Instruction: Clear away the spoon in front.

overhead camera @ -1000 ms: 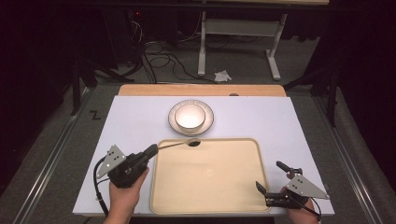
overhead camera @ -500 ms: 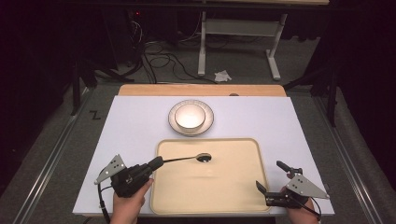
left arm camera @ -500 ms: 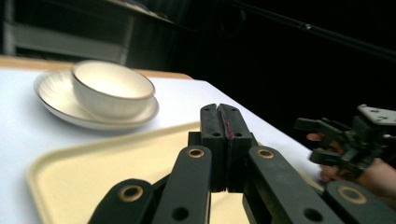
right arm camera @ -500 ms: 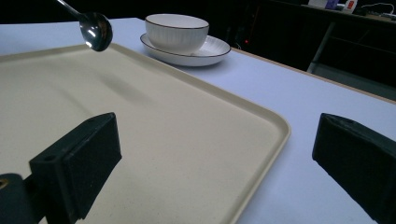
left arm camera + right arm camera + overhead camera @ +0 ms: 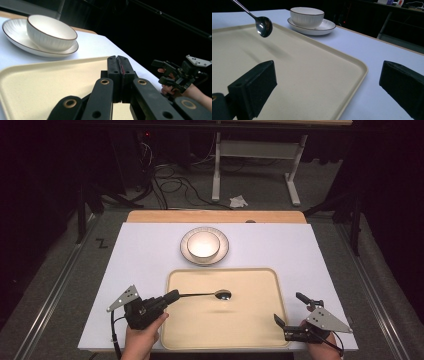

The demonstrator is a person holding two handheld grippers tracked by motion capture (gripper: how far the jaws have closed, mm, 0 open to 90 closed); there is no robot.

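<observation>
Spoon of polished silver metal (image 5: pixel 210 295), slim-handled, hangs level over the middle of the frame in the high view, its handle end clamped in the left gripper (image 5: pixel 170 296), whose black jaws press tight together in the left gripper view. In the right gripper view the spoon's bowl (image 5: pixel 264 26) floats clear of the surface at upper left, so it is held above, not resting on, the cream rectangular plastic tray (image 5: pixel 260 330) beneath it. The right gripper (image 5: pixel 290 312) sits at the lower right of the high view beside the tray's corner, jaws spread wide and holding nothing.

Beyond the tray's far rim, at upper centre, a white ribbed ceramic bowl with a dark rim (image 5: pixel 203 244) stands on a matching white plate (image 5: pixel 222 251), all on the pale lavender table top (image 5: pixel 140 250).

Judging by this, the spoon is lifted and in transit; setting it down, on the tray or at the bowl, remains to be done. No brand or label is readable.
</observation>
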